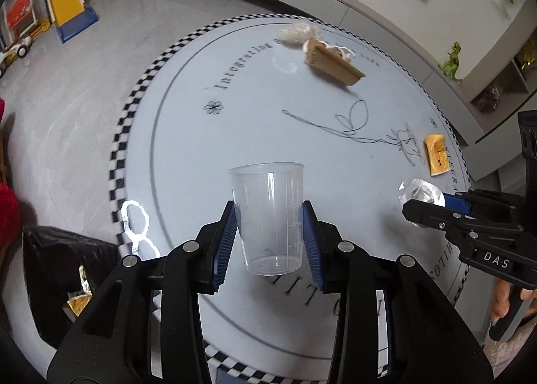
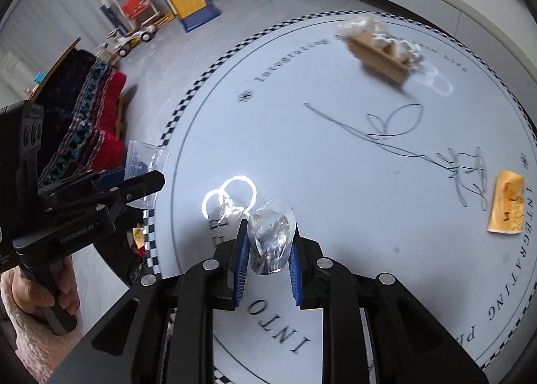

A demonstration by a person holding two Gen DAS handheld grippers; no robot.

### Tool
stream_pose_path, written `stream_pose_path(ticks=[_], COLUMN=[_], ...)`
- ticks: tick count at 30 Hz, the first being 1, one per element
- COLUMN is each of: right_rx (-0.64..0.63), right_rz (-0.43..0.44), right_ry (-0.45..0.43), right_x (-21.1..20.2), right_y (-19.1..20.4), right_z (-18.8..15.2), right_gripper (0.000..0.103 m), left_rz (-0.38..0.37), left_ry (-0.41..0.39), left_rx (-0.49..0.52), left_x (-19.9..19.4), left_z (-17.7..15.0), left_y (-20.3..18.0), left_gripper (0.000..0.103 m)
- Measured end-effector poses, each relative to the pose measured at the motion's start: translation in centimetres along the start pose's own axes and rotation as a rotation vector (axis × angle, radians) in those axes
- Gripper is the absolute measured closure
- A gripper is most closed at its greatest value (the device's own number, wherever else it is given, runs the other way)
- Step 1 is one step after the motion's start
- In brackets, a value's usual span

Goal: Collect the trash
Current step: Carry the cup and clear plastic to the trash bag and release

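- We see the left gripper (image 1: 270, 233) clamped on a clear measuring cup (image 1: 268, 216) at mid-wall: light, slippery, crushable.
- Right gripper (image 2: 268, 256) pinches a crumpled clear wrapper (image 2: 270, 236); soft, featherlight.
- Orange packet (image 2: 506, 203) lies at 3 o'clock on the round mat (image 2: 335, 166).

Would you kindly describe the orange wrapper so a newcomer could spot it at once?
Look at the round white rug with the checkered border. Near its edge, beside the line-drawn flower, lies the orange wrapper, flat. It is the only orange piece there; the brown tray lies far across.
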State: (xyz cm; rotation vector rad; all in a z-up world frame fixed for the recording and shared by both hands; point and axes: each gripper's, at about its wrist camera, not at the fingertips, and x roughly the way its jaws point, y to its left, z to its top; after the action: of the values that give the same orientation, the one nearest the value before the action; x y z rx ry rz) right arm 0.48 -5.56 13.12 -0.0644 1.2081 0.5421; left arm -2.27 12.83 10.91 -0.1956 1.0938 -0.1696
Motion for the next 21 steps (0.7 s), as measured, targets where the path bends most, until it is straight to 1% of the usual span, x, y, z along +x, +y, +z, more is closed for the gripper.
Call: stream_pose_path(ticks=[4,7,10,13,15,21], right_rx=[-0.088,-0.147,-0.209,-0.27,-0.309,-0.403], right_rz=[0.039,0.068,0.1,0.132,0.152,0.215], right_ry=[0.033,0.059,0.089,0.124,0.149,0.223], right_x=[2.0,3.8,5.7,7.8,9.2,13.7], right_y=[5.9,10.2,14.4,19.0,21.9,30.2], right_z=[-0.2,-0.2,-0.3,-0.8,-1.4,-3.0], right_gripper=[0.08,0.08,0.08,0.08,0.08,0.08], left_rz=[0.039,0.054,0.098,0.119,0.152,0.252], left_ry=[-0.028,-0.047,-0.068,-0.09,-0.105,-0.137], left_rx=[-0.071,-0.114,-0.149,-0.215,-0.262,-0.414], left_x=[-2.5,-4.5,-6.4,-8.2,-9.4,-11.5], left_z=[-3.3,-5.8,-8.5,-11.3,-13.2,-17.6], left_y=[4.6,7.7,10.7,14.2,16.6,22.9], left_gripper=[0.065,0.065,0.065,0.065,0.065,0.065])
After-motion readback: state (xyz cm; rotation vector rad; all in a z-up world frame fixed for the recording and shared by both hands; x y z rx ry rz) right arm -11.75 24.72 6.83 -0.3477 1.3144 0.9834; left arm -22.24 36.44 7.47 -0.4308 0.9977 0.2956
